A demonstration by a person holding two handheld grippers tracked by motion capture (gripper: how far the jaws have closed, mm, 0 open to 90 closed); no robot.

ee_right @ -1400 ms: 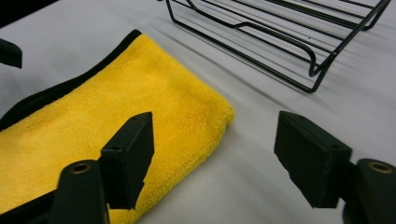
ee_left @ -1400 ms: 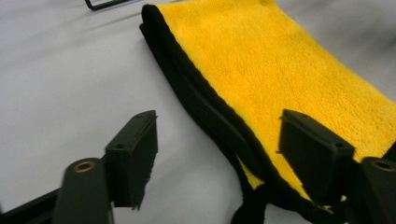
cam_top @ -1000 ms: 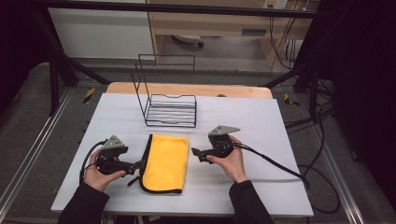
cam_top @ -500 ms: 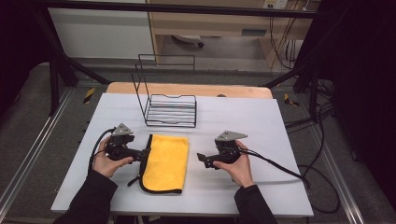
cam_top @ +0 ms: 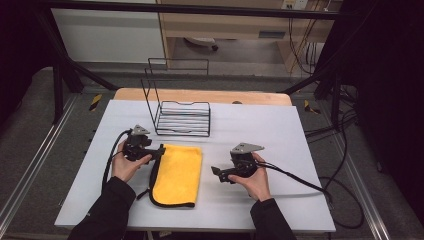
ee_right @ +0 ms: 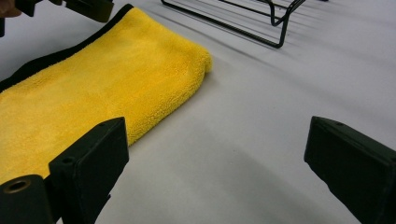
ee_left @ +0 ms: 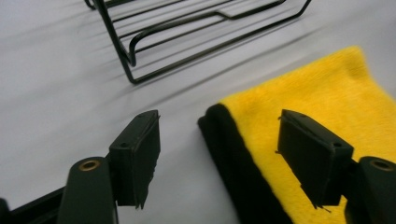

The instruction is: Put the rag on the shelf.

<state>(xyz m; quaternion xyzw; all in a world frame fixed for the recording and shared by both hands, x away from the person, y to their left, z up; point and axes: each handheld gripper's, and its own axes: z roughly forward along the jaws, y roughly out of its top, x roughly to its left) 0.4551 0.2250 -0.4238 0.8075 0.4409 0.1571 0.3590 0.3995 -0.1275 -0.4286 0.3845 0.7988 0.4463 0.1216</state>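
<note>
Yellow cloth (cam_top: 177, 172), black-edged, folded flat on the surface (cam_top: 260, 125). My left fingers (ee_left: 140, 154), just closing, straddle its corner without touching; right fingers (ee_right: 93, 158) wide.

In the left gripper view the rack (ee_left: 196, 32) is streaked with motion blur and cut off by the top edge, and the cloth (ee_left: 317, 93) runs out at the right edge. In the right gripper view the cloth's near end leaves the left edge, and the right tongs' (ee_right: 215, 172) right jaw is cropped.
</note>
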